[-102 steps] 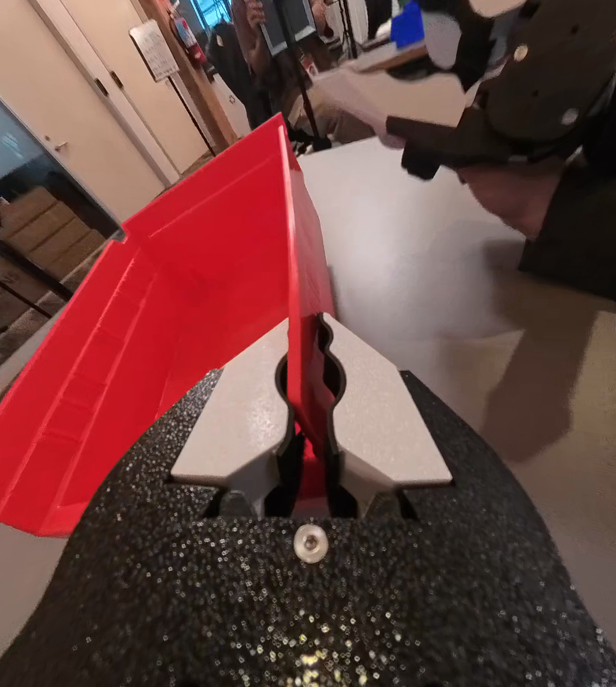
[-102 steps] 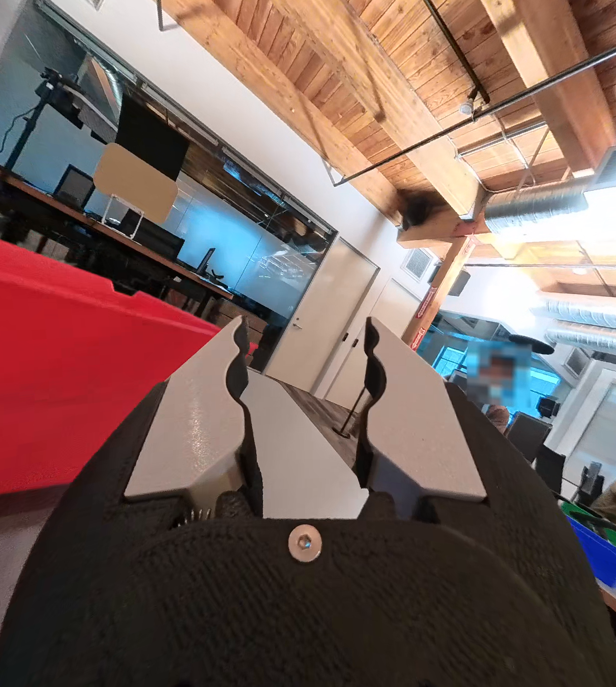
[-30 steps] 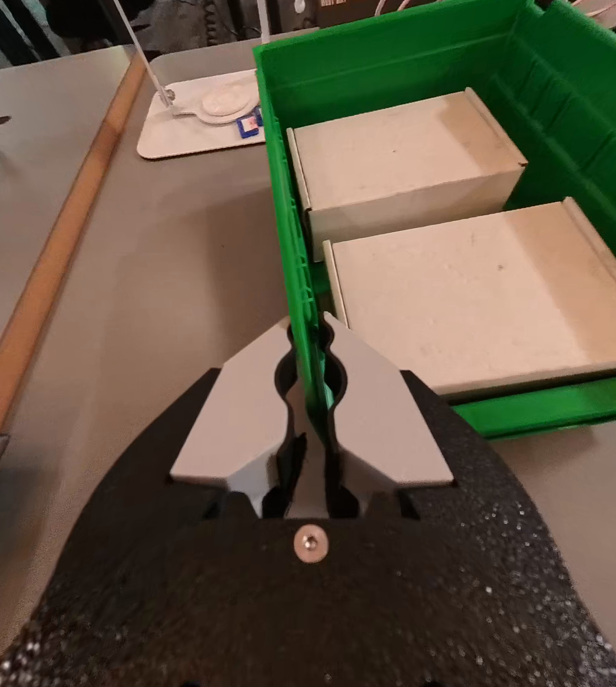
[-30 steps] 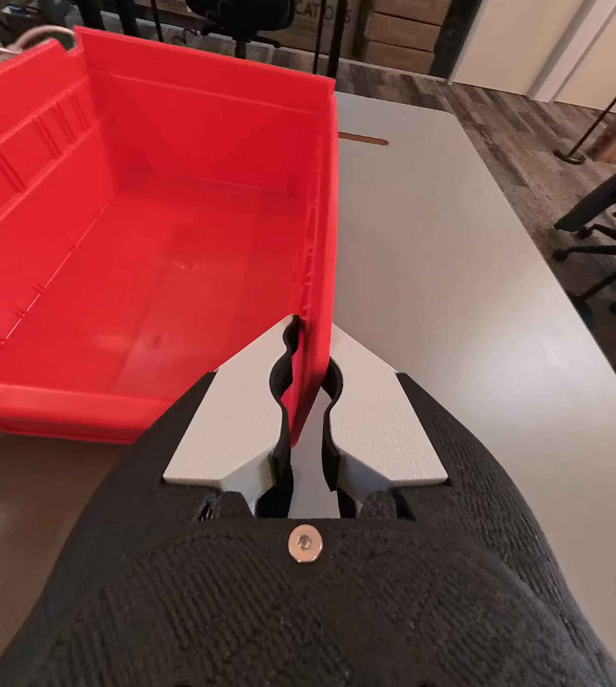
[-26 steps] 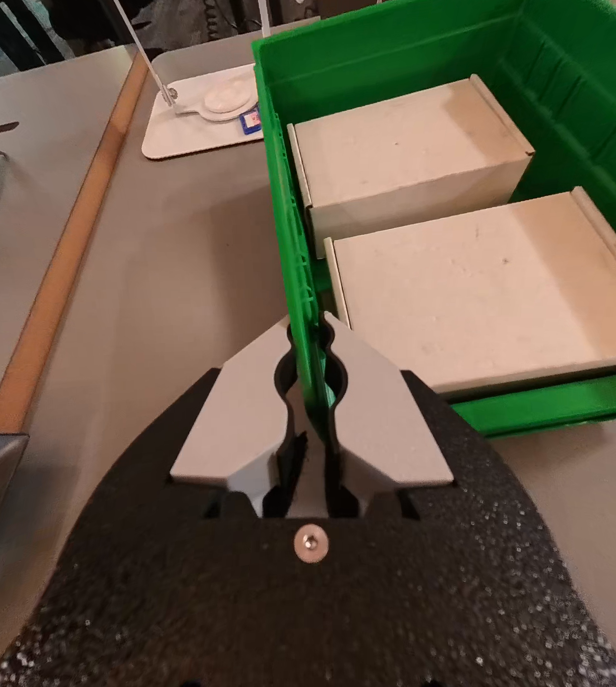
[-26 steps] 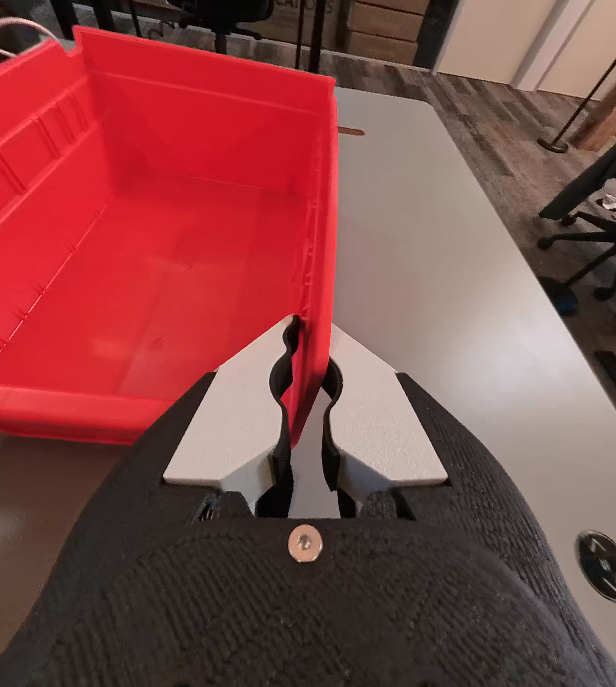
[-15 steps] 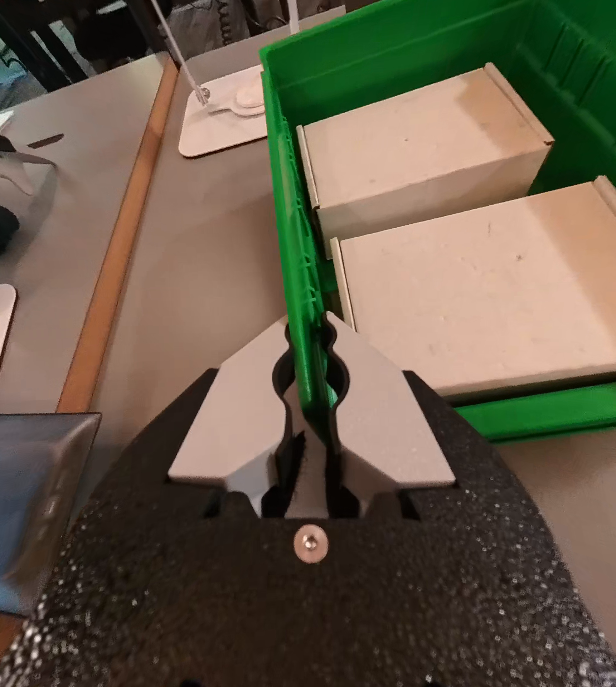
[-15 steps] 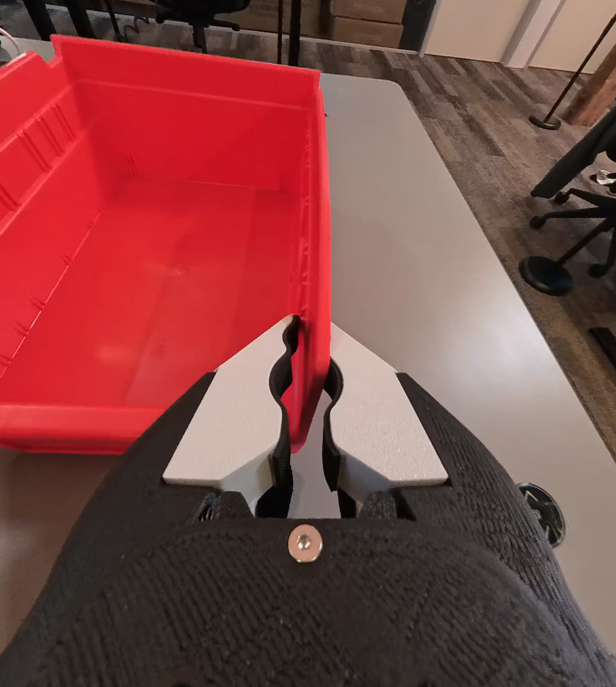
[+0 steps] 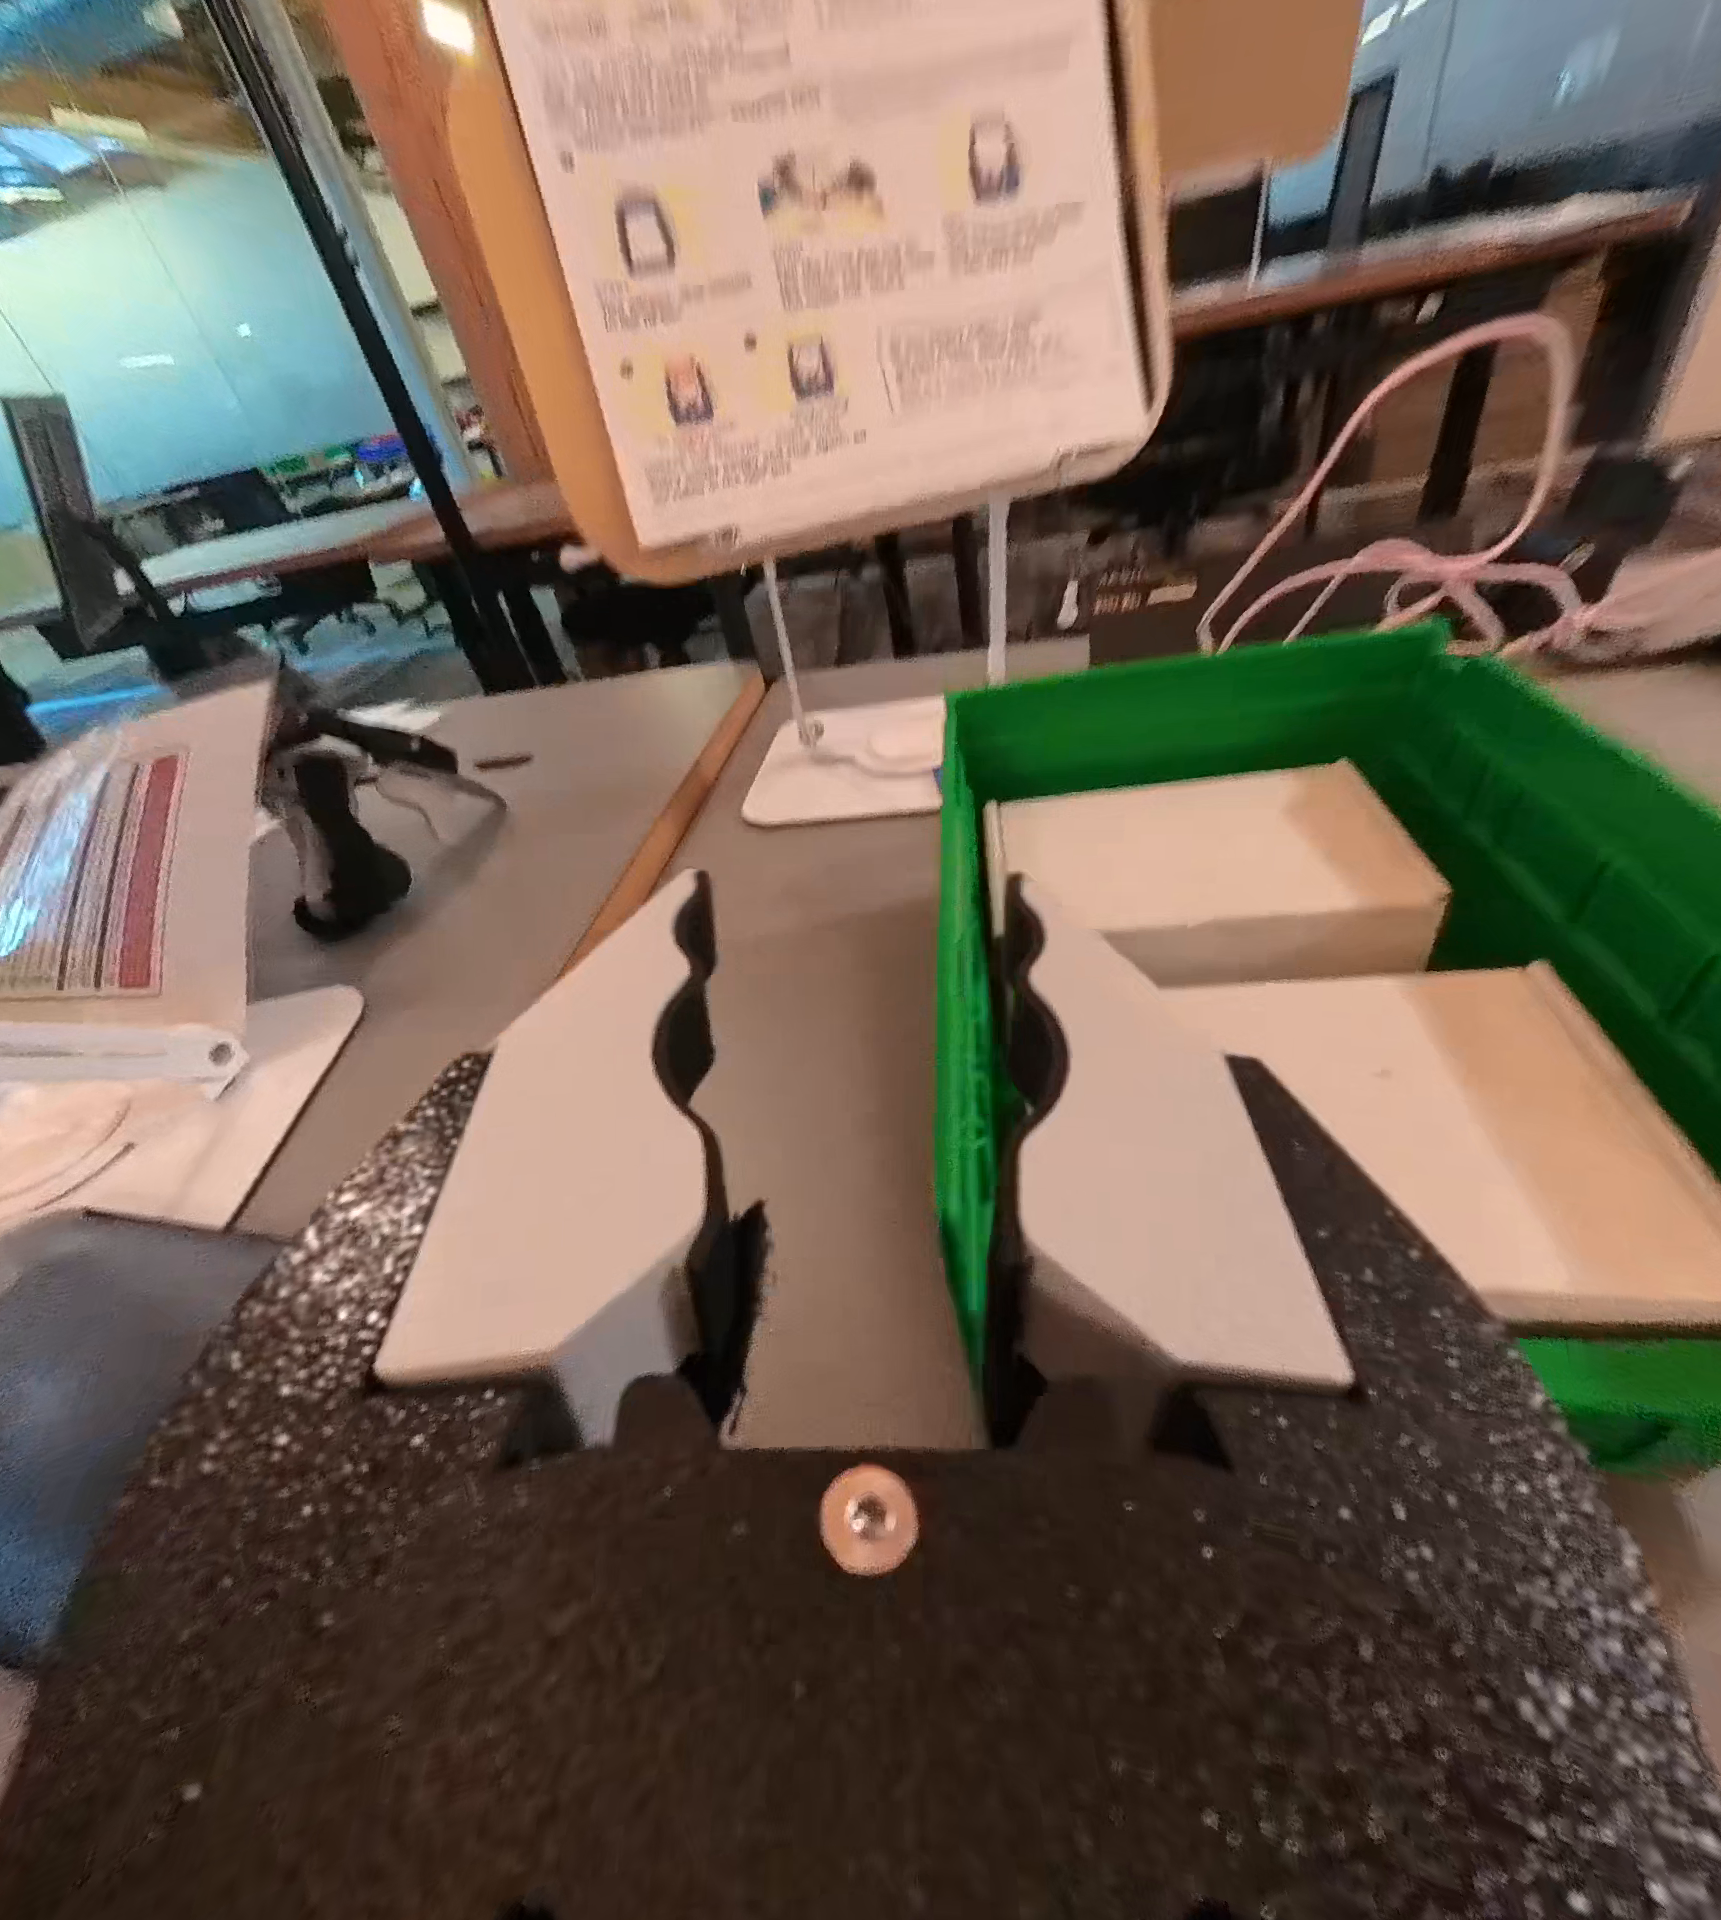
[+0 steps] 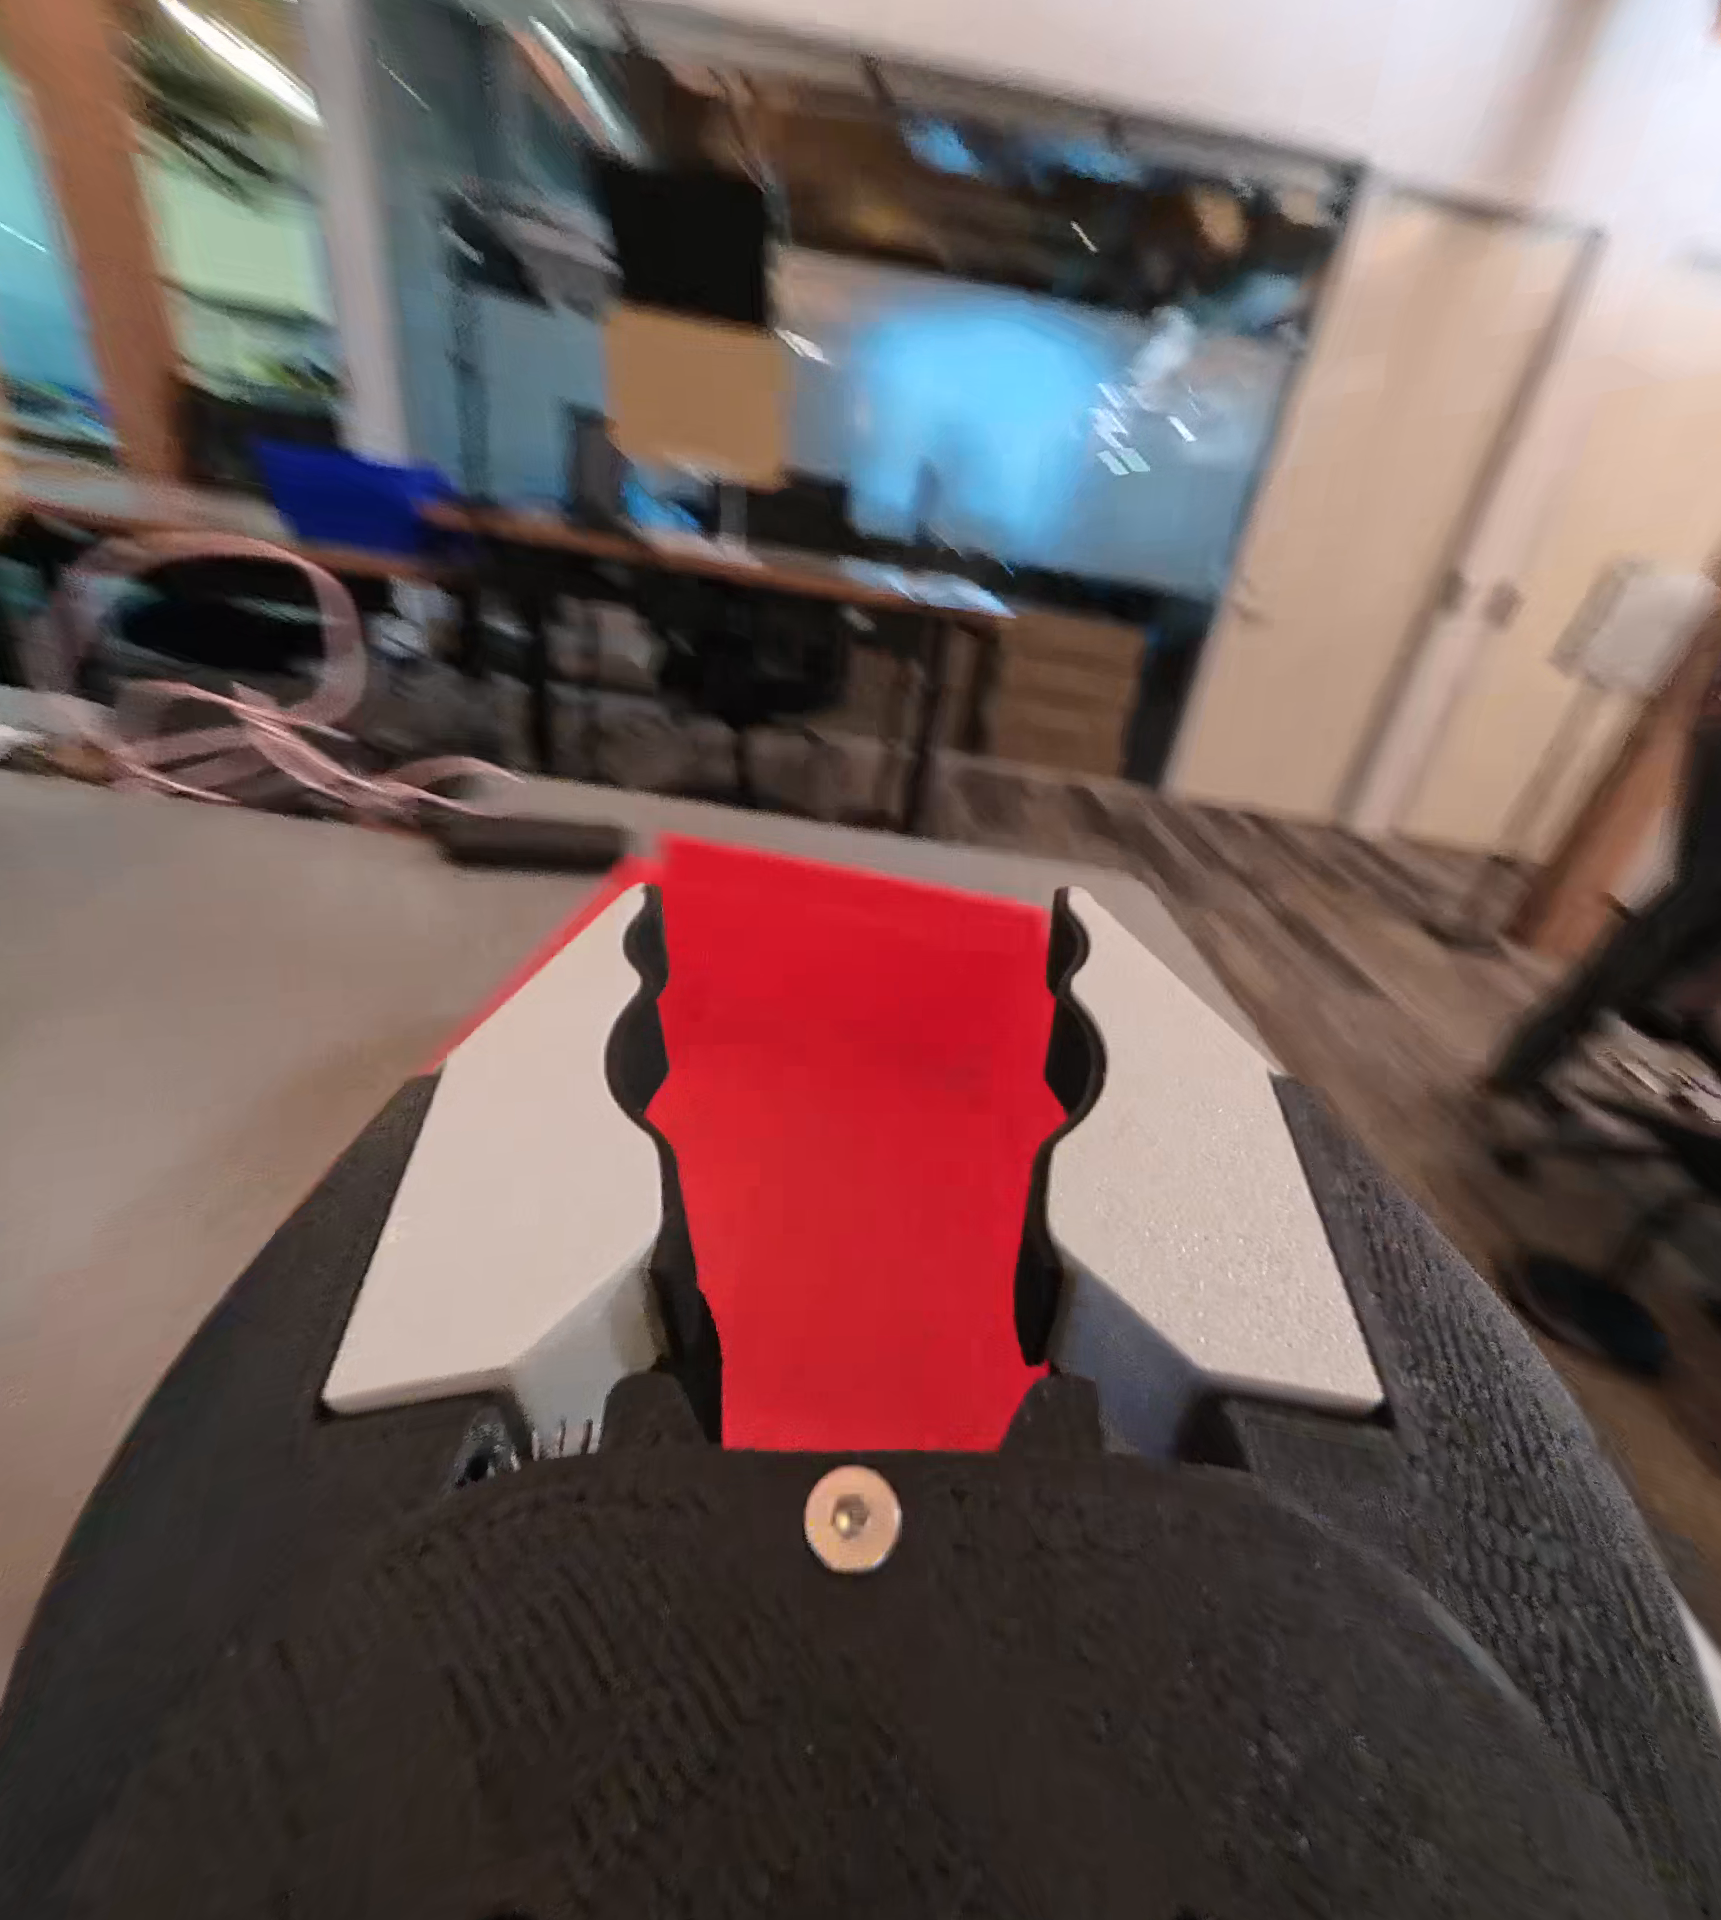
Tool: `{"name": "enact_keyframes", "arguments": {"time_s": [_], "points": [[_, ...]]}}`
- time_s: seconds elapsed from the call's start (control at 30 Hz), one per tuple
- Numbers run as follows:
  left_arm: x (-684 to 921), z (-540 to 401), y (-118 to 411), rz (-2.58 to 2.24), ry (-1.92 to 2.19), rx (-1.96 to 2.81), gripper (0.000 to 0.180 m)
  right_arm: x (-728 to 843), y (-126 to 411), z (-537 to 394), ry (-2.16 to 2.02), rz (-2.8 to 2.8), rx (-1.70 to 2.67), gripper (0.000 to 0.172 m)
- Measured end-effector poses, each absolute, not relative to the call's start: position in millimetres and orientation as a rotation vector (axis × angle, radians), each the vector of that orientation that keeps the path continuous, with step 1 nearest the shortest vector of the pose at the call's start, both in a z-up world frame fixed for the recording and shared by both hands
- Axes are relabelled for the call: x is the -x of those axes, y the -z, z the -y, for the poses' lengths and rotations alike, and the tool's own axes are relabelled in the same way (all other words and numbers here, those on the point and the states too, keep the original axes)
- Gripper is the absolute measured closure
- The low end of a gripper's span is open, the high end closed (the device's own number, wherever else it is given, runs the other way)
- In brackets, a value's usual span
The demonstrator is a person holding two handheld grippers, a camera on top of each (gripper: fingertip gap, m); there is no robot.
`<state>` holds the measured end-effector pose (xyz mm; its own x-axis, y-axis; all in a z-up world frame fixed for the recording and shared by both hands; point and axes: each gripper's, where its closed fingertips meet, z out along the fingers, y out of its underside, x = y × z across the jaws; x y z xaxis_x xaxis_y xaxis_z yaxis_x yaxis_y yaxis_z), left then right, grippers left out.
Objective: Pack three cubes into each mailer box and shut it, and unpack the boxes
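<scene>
Mailer boxes (image 9: 1220,862), two, white, closed, lying side by side inside green bin (image 9: 1604,831) on grey tabletop (image 9: 835,997). Left gripper (image 9: 856,914) spread wide, gripping nothing; bin's left wall close against right finger (image 9: 1136,1164), left finger well clear over bare tabletop. Right gripper (image 10: 851,914) spread wide too, hovering above red bin (image 10: 856,1039), nothing between fingers. Sign on stand (image 9: 835,260) behind green bin; pink cables (image 9: 1407,540) farther back.

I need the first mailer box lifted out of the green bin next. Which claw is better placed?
Probably the left claw: it is open beside the green bin, whose two mailer boxes lie just ahead. The right claw is open over the red bin.
</scene>
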<state>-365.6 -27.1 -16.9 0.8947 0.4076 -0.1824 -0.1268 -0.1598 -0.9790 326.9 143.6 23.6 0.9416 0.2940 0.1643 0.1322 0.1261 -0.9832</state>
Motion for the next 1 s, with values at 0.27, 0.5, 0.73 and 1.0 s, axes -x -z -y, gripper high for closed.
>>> {"name": "enact_keyframes", "arguments": {"time_s": [0.27, 0.5, 0.73, 1.0], "points": [[299.9, -2.0, -14.1, 0.030, -0.345, 1.541, 0.132, -101.9, -55.4, -133.5, -0.554, 0.655, 1.158, 0.119], [280.4, -23.6, 6.4, -0.057, -0.298, 1.594, 0.137, -39.8, -14.4, -225.7, -0.354, 0.446, 1.046, 0.099], [268.3, -40.3, 24.0, -0.153, -0.308, 1.629, 0.135, 6.3, 39.6, -230.3, -0.279, 0.685, 1.032, 0.099], [261.4, -53.1, 30.5, -0.251, -0.492, 1.700, 0.147, 21.4, 49.5, -222.2, -0.291, 0.783, 1.017, 0.101]]}}
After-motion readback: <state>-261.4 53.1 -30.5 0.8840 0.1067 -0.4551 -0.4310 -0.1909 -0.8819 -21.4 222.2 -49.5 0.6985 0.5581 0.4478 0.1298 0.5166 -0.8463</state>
